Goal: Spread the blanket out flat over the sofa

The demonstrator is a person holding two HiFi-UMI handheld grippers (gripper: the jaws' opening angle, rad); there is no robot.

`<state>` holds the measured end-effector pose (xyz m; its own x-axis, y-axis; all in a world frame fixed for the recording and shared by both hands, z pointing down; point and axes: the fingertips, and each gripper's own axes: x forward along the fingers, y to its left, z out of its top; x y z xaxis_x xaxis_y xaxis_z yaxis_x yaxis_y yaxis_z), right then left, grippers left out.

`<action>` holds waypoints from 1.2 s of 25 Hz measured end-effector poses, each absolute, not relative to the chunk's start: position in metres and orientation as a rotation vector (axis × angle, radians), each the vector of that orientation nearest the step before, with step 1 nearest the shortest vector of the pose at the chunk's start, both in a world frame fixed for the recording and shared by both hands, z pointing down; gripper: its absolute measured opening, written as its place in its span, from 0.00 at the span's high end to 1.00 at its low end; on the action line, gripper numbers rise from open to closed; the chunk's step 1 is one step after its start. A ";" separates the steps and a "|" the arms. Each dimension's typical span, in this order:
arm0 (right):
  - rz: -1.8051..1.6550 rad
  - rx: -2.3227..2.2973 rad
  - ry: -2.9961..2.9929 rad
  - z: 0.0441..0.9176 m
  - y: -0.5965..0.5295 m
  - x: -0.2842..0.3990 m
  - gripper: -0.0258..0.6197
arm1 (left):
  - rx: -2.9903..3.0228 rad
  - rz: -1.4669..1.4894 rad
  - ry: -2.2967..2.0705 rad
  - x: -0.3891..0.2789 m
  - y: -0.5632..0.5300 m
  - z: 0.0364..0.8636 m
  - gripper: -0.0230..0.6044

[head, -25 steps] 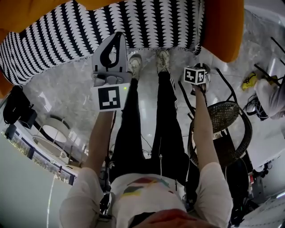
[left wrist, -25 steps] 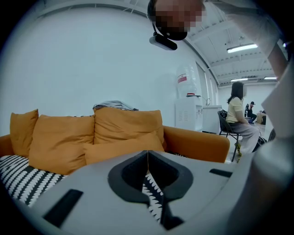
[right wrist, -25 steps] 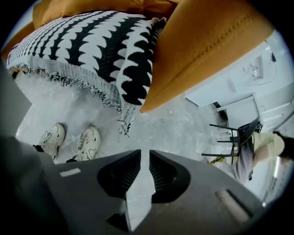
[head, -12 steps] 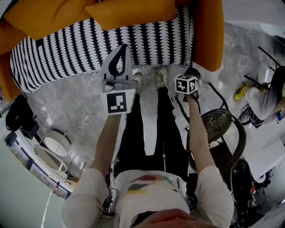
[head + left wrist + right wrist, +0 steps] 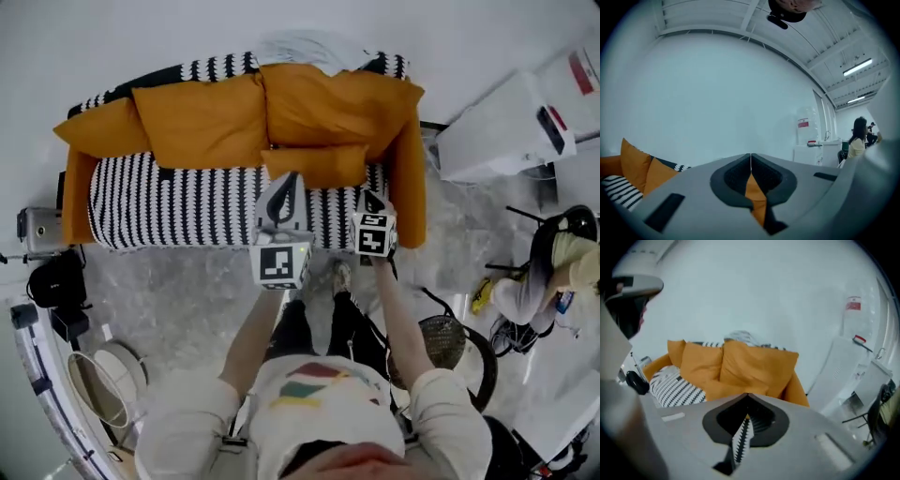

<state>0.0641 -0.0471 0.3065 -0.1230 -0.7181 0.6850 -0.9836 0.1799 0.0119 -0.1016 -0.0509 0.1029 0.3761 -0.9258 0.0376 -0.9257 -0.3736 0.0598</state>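
Note:
The black-and-white patterned blanket [image 5: 187,202] lies over the seat of the orange sofa [image 5: 412,187] and hangs down its front. Orange cushions [image 5: 202,122] lean on the back. My left gripper [image 5: 292,178] is held up in front of the sofa's middle, shut and empty; its tips [image 5: 750,155] meet, and only orange shows through the gap behind them. My right gripper [image 5: 748,395] has just closed and holds nothing; the blanket [image 5: 677,390] shows beyond it. In the head view the right marker cube [image 5: 373,234] hides the jaws.
A pale cloth [image 5: 305,47] lies on the sofa back. A white unit [image 5: 506,131] stands right of the sofa. A black mesh chair [image 5: 448,347] is by my right side, with a person [image 5: 544,281] crouched beyond it. Black bags [image 5: 56,281] sit left.
Both grippers have risen from low by the sofa's front edge to chest height. The head view has lifted from my feet and the floor to take in the whole sofa.

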 end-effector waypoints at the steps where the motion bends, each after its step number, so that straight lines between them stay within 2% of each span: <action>1: 0.588 1.616 -1.973 0.268 -0.055 0.053 0.95 | 2.534 -0.027 -1.730 -0.107 -0.049 0.084 0.94; 8: 0.210 1.737 -2.307 0.025 -0.038 0.002 0.95 | 2.591 -0.159 -1.826 -0.132 -0.007 -0.037 0.94; 13: -0.108 1.791 -2.415 -0.069 0.005 -0.015 0.95 | 2.704 -0.115 -1.837 -0.129 0.027 -0.086 0.94; 17: -0.245 1.808 -2.451 -0.095 0.034 -0.018 0.95 | 2.782 -0.059 -1.851 -0.117 0.036 -0.090 0.94; 23: -0.447 1.784 -2.403 -0.097 0.060 -0.021 0.95 | 2.829 -0.151 -1.786 -0.104 0.044 -0.098 0.94; 30: -0.385 1.771 -2.370 -0.081 0.064 -0.018 0.95 | 2.868 -0.125 -1.733 -0.091 0.049 -0.094 0.94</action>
<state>-0.0178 0.0636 -0.0806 -0.2873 -0.9575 -0.0270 -0.9169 0.2668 0.2970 -0.0909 0.0489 -0.0939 0.4691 -0.8663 -0.1715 -0.8820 -0.4496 -0.1414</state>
